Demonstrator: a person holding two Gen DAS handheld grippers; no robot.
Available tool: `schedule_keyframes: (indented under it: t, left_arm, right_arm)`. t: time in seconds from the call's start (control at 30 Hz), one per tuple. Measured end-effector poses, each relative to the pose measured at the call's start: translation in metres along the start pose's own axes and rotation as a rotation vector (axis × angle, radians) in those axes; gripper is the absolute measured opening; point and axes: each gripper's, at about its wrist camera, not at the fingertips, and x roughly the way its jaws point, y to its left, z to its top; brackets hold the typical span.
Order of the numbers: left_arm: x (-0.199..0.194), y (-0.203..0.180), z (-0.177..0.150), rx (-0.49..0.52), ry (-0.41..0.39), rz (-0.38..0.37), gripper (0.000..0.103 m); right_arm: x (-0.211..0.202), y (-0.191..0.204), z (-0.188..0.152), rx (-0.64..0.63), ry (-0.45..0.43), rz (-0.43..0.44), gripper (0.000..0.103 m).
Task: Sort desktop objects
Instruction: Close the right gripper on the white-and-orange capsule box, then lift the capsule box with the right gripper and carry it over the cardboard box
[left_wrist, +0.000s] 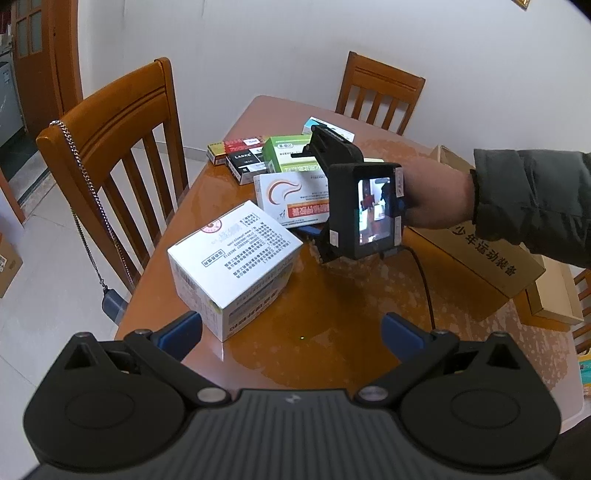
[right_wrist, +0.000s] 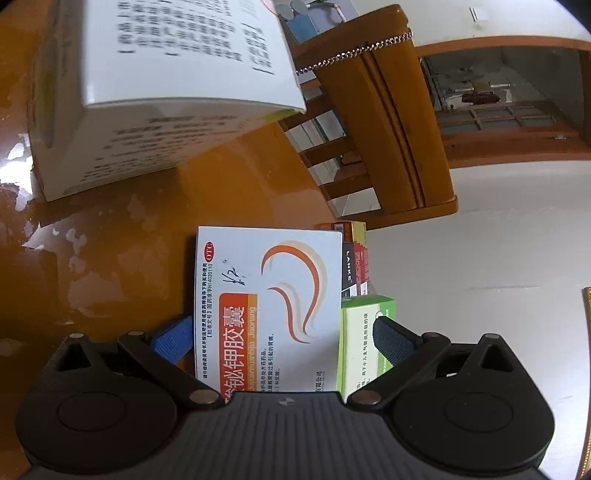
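Grasping is the step in hand: the right gripper straddles the flat white medicine box with the orange swirl, its blue fingers spread to either side and not yet pressing, so it is apart around the box. That box lies among the packets toward the far left edge of the glossy brown wooden table, touching a green-and-white carton and just beside a black-and-red packet. Next, I judge, the fingers must close squarely on the box without snagging the green carton. The right hand reaches in level from the right, wrist rolled sideways. The left gripper hovers wide apart and empty near the large white printed carton by the near left edge.
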Motion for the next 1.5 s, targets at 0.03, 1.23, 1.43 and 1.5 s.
schedule_keyframes:
  t: [0.03,1.23,1.43,1.5]
  left_arm:
    - [0.000,0.000,0.000,0.000,-0.002,0.000,0.103]
    - [-0.014,-0.098,0.031,0.185,-0.119,-0.070,0.103]
    - [-0.008,-0.157,0.042,0.238,-0.101,-0.170,0.103]
    - [-0.004,-0.175,0.043,0.247,-0.086,-0.196,0.103]
  right_arm:
    - [0.003,-0.002,-0.001,0.011,0.005,0.003,0.103]
    - [-0.174,-0.084,-0.085,0.377,-0.011,0.166,0.085]
    - [-0.238,-0.105,-0.168,0.564,0.067,0.183,0.085]
    - [-0.255,-0.108,-0.202,0.623,0.099,0.182,0.085]
